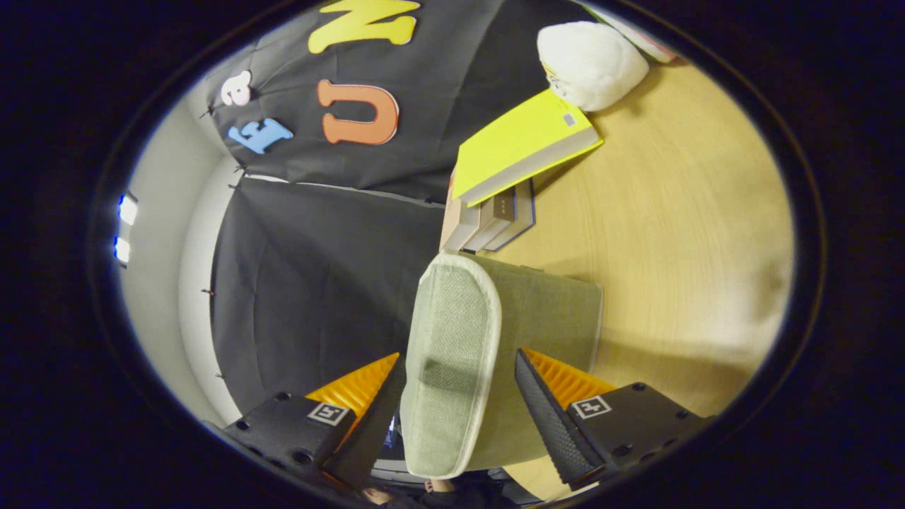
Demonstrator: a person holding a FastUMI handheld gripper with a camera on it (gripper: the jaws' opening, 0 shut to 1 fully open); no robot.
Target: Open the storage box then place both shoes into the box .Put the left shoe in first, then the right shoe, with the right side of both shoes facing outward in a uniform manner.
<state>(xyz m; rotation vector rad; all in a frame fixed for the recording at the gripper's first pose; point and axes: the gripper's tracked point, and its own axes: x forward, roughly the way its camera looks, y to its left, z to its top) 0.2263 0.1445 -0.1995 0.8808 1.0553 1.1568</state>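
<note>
A: Looking out from the gripper, where do the 2 fingers stand?

B: Spread apart, with the green fabric storage box between them. I can't tell whether either one actually presses on it.

A: And the box's long axis?

B: Its white-trimmed lid face runs lengthwise straight ahead along the fingers, while the body extends sideways toward the desk.

A: So the lid looks unopened?

B: That's my judgement. Beyond the box lie a yellow book on stacked books, then a white plush.

A: Shoes?

B: None I can place.
</note>
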